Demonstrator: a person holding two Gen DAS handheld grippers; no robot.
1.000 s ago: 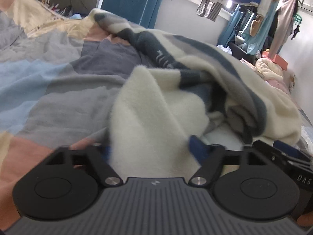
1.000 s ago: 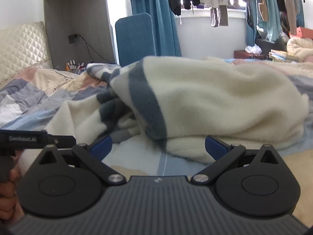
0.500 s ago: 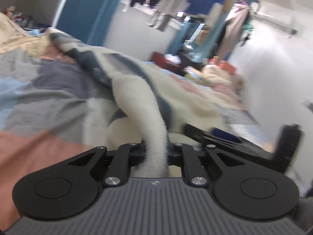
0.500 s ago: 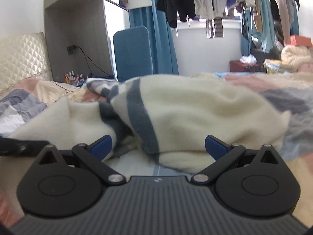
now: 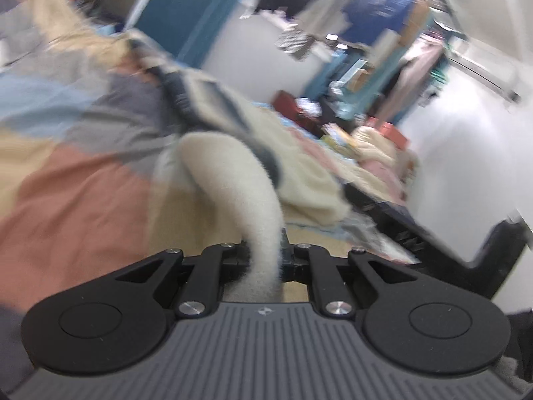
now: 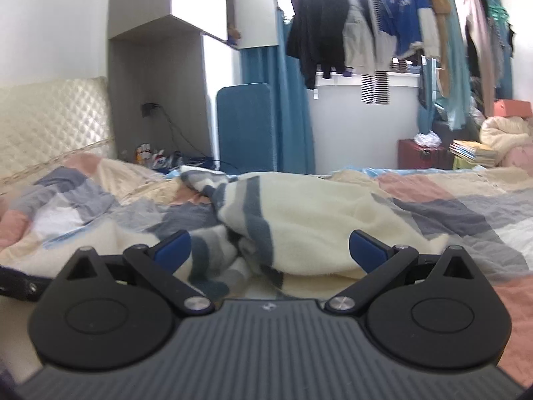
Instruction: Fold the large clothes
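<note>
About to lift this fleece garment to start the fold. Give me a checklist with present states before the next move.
1. Left hand-held gripper clamped on the cream fleece garment: ok, fabric pinched between its fingers.
2. Right hand-held gripper holding the garment: not ok, jaws wide open, nothing between them.
3. Garment spread flat on the patchwork quilt: not ok, bunched.
4. Which part the left grips, hem or sleeve: cannot tell.
5. Left view sharp enough to judge: not ok, blurred.

Prob. bedroom: bed (image 6: pixel 449 196), hung laundry (image 6: pixel 333 26).
</note>
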